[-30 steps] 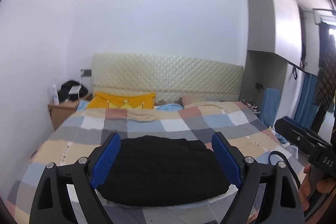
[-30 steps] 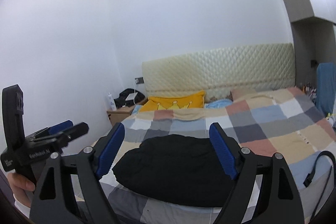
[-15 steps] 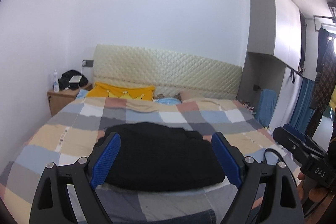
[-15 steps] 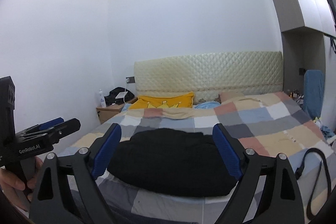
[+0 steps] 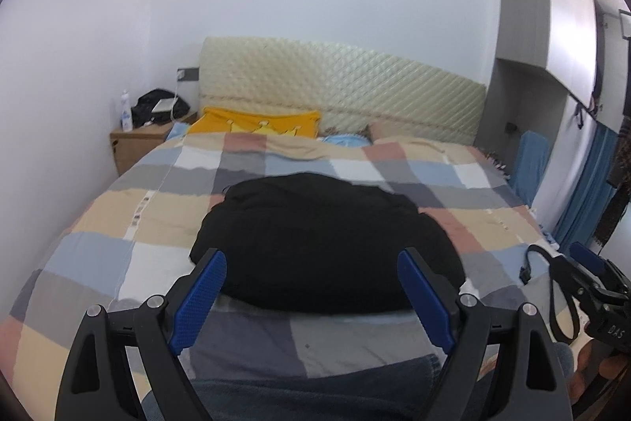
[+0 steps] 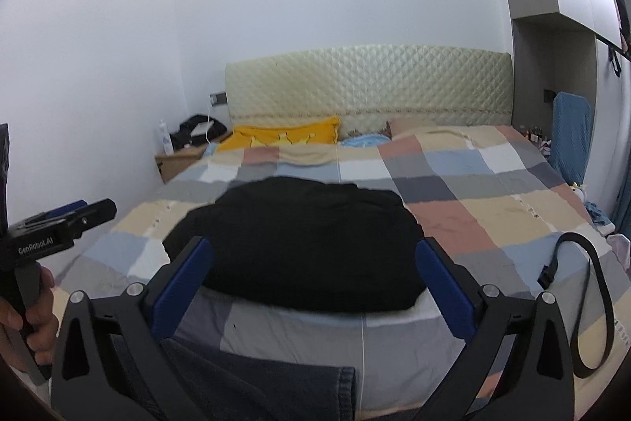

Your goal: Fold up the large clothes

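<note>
Both pairs of jaws stood spread wide and held nothing: the left gripper [image 5: 311, 296] and the right gripper [image 6: 315, 287] hung above the foot of the bed [image 5: 157, 216], clear of the cloth. The black garment [image 5: 323, 243] lay in a rounded heap on the patchwork quilt [image 6: 493, 208], in the near half of the bed and roughly centred across it, well short of the yellow pillow [image 5: 256, 123] and the padded headboard [image 5: 343, 85].

We judged its long axis to run across the bed, left to right, with a narrower bulge toward the headboard. Which end was collar or hem we could not tell; the cloth read as one dark mass with no seams or sleeves showing.

That was the main risk as we saw it. Picking an edge blind could gather several layers at once, so a lift would drag the whole bundle rather than open it. Gripping the quilt along with the garment was also possible, since the heap sat soft and sunk into the bedding. A black cable [image 6: 583, 302] looped on the right side of the bed could snag the right gripper on a wide sweep.
</note>
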`<state>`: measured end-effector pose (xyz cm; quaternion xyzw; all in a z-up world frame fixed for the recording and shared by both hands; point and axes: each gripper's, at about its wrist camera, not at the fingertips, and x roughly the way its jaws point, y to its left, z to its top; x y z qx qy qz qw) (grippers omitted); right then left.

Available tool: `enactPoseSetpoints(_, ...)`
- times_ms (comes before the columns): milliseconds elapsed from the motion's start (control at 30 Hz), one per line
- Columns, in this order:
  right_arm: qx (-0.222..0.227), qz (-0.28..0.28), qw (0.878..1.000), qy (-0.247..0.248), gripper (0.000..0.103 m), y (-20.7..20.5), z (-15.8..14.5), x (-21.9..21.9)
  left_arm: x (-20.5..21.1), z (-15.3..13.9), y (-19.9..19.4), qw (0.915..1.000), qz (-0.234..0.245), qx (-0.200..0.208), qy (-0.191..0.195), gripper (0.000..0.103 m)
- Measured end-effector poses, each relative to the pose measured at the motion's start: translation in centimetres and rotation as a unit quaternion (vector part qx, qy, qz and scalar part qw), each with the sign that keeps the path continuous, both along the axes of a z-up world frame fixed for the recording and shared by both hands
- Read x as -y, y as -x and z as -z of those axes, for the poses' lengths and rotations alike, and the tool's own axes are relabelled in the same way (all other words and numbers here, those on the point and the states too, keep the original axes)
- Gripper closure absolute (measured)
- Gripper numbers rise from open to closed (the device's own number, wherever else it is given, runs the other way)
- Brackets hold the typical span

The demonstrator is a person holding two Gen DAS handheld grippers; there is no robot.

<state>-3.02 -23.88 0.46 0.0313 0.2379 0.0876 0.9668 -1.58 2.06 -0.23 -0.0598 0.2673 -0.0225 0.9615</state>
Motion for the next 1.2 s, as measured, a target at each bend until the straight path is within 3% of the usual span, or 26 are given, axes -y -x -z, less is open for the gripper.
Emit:
enactPoseSetpoints(400,-0.013,0.019,1.000,-0.015,0.000,0.1,1.2,1.0,-0.2,0.8,-0.1,0.9995,-0.007,-0.030,-0.004,0.014)
enactPoseSetpoints(800,-0.012,0.021,1.000,-0.004,0.000,-0.2,1.2,1.0,0.9,0.7,-0.2,0.9993,-0.005,-0.023,-0.030,0.014)
enactPoseSetpoints(1200,-0.014,0.019,1.000,0.006,0.000,-0.6,1.3,0.8,0.9,1.4,-0.8,0.9990,-0.006,-0.036,-0.025,0.014)
